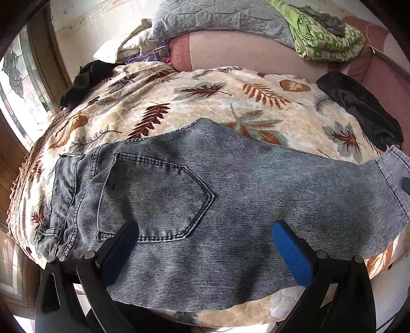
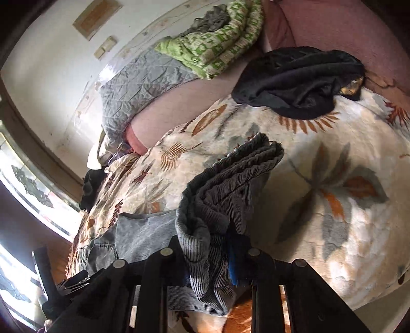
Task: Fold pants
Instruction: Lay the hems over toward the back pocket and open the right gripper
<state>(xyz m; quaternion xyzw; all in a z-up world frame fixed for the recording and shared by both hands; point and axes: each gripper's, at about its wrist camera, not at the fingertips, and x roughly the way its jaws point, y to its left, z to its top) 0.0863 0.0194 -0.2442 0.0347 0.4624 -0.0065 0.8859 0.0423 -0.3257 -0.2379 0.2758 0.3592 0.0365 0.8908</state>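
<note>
Grey-blue denim pants (image 1: 205, 199) lie folded lengthwise on a leaf-print blanket (image 1: 194, 102), waistband at the left, back pocket up, leg hems at the right. My left gripper (image 1: 205, 246) is open and empty, its blue pads (image 1: 292, 253) hovering over the near edge of the pants. In the right wrist view my right gripper (image 2: 212, 256) is shut on the bunched leg end of the pants (image 2: 225, 179), which stands up in folds between its fingers. The rest of the pants lies flat to the left.
A black garment (image 1: 358, 105) lies on the blanket at the right, also in the right wrist view (image 2: 299, 79). Another dark garment (image 1: 84, 82) lies at the left. A green patterned quilt (image 1: 325, 35) and a grey quilted pillow (image 1: 217, 18) sit at the back. A window is left.
</note>
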